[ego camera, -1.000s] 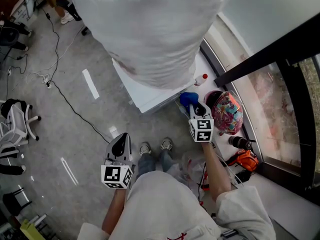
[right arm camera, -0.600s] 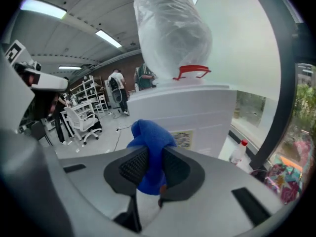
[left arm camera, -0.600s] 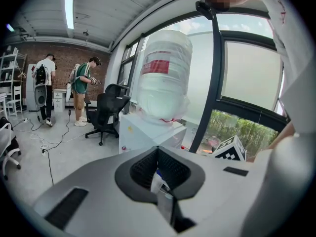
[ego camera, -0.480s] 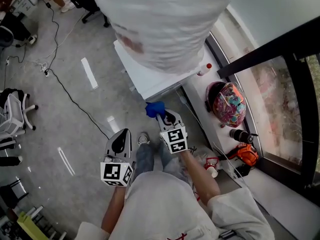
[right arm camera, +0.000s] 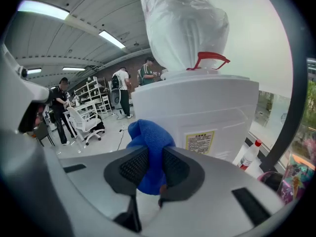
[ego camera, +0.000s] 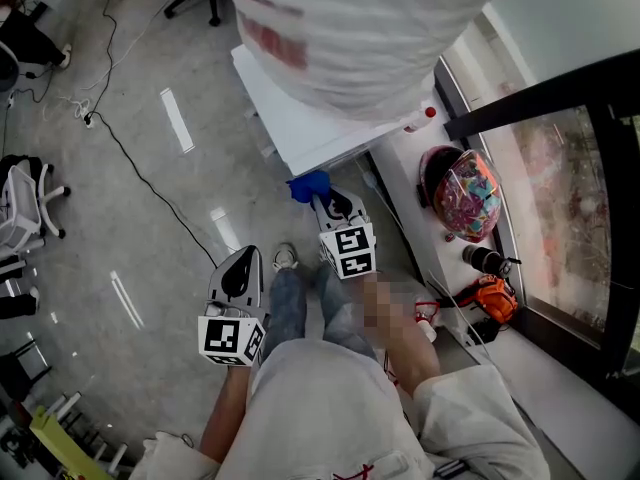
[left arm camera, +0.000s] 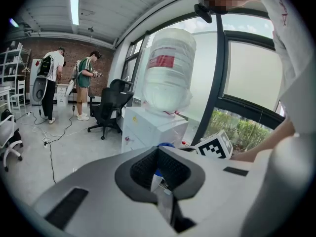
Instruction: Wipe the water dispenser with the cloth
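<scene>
**Cloth at the dispenser's corner, wipe not yet landed**

The right gripper (ego camera: 325, 204) is clenched on the blue cloth (right arm camera: 148, 147), which bulges out as a bunched wad above the jaws. From the head view, the wad sits just beside the near corner of the white water dispenser (right arm camera: 197, 117). Whether it touches the panel cannot be told. The right gripper view looks at the side with the yellow label (right arm camera: 199, 142), with the wrapped bottle (right arm camera: 182, 23) standing upright on top.

The left gripper (ego camera: 243, 260) hangs low on the left, near the person's leg and well apart from the dispenser. Its jaws stand slightly apart with nothing between them.

The likely trouble lies in the grip. The cloth is pinched in a lump, so only a small bulge would meet the panel, and dragging it hard could pull it out of the jaws. Pressing firmly high on the cabinet might rock the heavy bottle. A wide stroke to the right could knock the red-capped spray bottle (right arm camera: 249, 154) standing near the dispenser.
</scene>
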A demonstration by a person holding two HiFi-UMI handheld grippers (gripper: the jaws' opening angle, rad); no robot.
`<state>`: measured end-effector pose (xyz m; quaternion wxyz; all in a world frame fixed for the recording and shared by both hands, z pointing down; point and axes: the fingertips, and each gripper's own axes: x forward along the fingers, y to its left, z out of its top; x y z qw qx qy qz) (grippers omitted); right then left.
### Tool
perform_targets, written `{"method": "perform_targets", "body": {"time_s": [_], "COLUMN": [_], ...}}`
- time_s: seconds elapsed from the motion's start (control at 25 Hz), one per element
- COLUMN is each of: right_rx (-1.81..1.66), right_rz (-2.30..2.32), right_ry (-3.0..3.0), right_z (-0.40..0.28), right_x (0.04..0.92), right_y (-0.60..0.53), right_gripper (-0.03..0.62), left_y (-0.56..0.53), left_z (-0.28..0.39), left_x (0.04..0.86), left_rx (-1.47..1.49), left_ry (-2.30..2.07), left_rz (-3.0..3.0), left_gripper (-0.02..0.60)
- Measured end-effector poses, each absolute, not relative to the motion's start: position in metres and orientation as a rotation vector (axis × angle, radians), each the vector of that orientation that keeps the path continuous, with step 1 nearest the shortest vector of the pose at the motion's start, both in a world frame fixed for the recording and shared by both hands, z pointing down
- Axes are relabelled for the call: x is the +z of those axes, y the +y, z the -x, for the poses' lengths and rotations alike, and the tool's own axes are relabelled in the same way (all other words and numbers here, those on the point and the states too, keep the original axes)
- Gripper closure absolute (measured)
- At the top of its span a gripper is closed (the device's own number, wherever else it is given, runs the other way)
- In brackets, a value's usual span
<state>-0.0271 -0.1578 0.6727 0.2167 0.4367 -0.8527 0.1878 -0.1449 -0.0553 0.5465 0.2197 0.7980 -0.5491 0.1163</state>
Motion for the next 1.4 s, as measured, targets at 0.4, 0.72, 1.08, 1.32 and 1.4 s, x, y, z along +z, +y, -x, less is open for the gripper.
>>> {"method": "perform_targets", "body": {"time_s": [0.4, 0.72, 1.08, 1.32, 1.4], "right_rx": [0.511, 0.495, 0.520, 0.612, 0.628], "right_rz": [-1.474, -1.676, -1.650, -1.433, -1.343], "right_ry": [-2.193, -2.052, -2.068, -2.151, -2.179], "right_z": [-0.084, -0.178, -0.172, -0.097, -0.067], "right_x": [0.681, 0.674, 0.678, 0.707, 0.717], "right_y": [-0.227, -0.269, -0.239, -0.169, -0.150], "right_gripper": [0.514, 0.514, 0.514, 0.514, 0.514], "left_y": [-0.060, -0.058, -0.071, -0.101, -0.110], "left_z": [0.140, 0.130, 0.107, 0.080, 0.071], "left_x": [0.549, 0.554, 0.559, 0.560, 0.559], "left_rx": [0.341, 0.364, 0.337, 0.305, 0.298], "left_ry": [-1.507, -1.483, -1.457, -1.432, -1.421], "left_rz": [-2.215, -2.235, -2.263, -2.310, -2.334], "left_gripper": [0.571, 0.571, 0.571, 0.571, 0.571]}}
